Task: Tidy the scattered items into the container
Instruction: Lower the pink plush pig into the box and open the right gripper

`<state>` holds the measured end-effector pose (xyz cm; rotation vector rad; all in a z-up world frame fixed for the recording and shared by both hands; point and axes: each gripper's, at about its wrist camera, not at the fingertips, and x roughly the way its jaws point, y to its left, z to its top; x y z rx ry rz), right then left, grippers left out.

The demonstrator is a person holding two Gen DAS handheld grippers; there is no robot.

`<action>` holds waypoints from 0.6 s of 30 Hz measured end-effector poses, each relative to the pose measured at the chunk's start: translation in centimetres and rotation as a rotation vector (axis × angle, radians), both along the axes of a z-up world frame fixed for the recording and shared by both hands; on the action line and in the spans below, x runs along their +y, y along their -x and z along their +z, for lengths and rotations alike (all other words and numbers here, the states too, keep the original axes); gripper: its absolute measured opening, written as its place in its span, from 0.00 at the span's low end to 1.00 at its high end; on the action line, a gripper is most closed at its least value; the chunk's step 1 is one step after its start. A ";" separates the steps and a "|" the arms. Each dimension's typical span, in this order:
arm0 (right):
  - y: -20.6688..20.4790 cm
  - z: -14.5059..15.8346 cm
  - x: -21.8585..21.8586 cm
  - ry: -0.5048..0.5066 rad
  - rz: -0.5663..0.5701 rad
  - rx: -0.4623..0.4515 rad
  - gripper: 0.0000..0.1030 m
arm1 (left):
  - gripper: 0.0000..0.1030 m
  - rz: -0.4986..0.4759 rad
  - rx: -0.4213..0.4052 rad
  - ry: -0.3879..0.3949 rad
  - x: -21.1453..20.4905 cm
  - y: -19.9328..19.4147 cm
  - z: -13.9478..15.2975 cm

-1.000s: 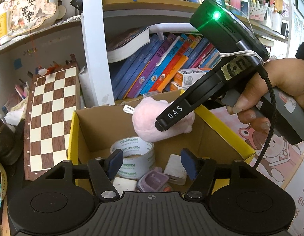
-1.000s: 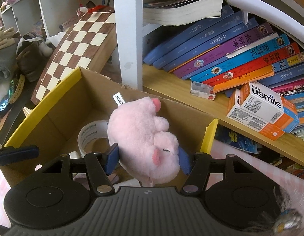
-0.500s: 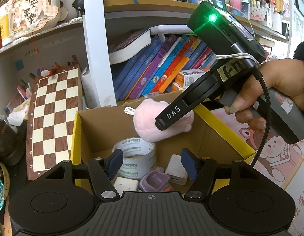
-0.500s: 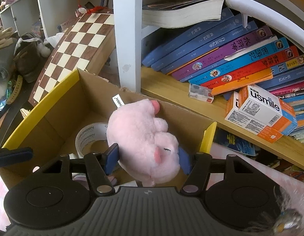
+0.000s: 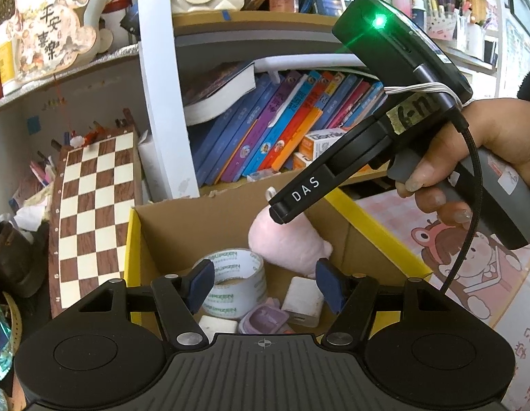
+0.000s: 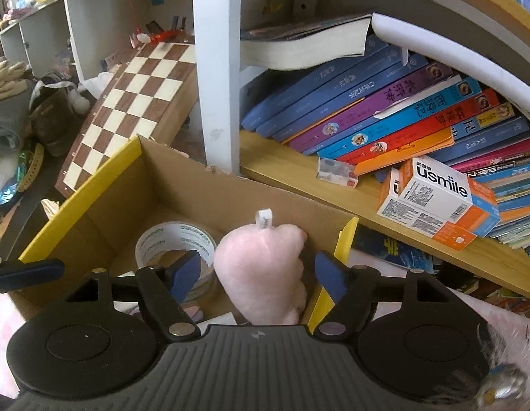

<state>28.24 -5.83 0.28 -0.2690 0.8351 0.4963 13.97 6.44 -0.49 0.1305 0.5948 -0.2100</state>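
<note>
A pink plush toy (image 6: 265, 267) lies inside the open cardboard box (image 6: 203, 191), against its far right wall; it also shows in the left wrist view (image 5: 289, 243). My right gripper (image 6: 258, 274) is open above the box, its pads apart from the toy on both sides. My left gripper (image 5: 265, 287) is open and empty over the box's near edge. In the box (image 5: 162, 226) lie a roll of tape (image 5: 236, 284), a white block (image 5: 304, 299) and a purple case (image 5: 263, 318).
A chessboard (image 5: 90, 212) leans left of the box. A bookshelf with slanted books (image 6: 385, 116) and a usmile carton (image 6: 436, 198) stands behind it. A white post (image 6: 217, 68) rises at the box's far edge. A printed pink sheet (image 5: 470, 257) lies to the right.
My right gripper has opened and let go of the pink plush toy, which has dropped into the box beside the tape roll. The left gripper has barely moved.
</note>
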 end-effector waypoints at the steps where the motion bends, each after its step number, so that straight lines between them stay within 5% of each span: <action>1: 0.2 0.2 -0.1 -0.002 -0.001 -0.003 0.70 | 0.65 -0.002 -0.004 -0.002 -0.1 0.1 0.1; 18: 6.0 4.3 -3.3 -0.065 -0.059 -0.081 0.71 | 0.75 0.011 -0.052 -0.011 -0.5 4.2 2.4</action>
